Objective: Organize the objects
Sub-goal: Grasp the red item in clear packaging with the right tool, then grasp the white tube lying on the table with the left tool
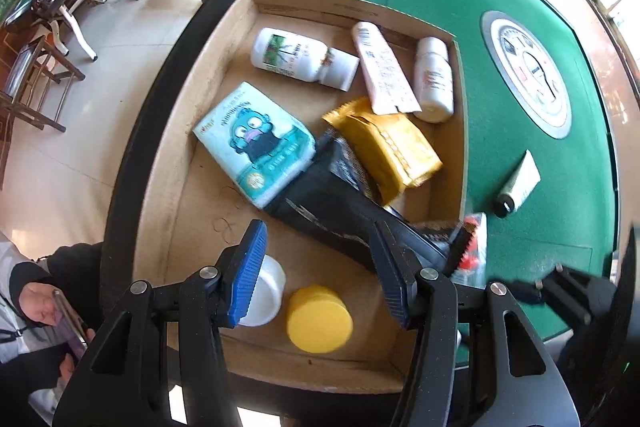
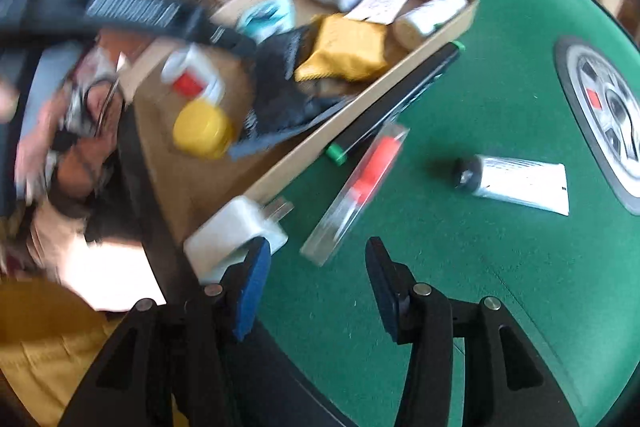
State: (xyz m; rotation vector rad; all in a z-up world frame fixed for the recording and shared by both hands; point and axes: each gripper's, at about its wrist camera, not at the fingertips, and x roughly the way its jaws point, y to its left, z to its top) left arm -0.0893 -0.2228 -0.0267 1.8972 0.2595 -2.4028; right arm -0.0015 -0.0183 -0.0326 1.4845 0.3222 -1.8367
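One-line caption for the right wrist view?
Open right tongs hover over green table near charger, clear case, tube, beside the box.

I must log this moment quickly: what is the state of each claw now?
Left claw: open, holding nothing, above the cardboard tray.
Right claw: open, holding nothing, above the green table.

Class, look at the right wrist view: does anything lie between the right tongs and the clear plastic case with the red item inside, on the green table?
Nothing visible does. The right tongs are open, and the clear plastic case lies just ahead on bare green felt; the white plug adapter sits off to the left.
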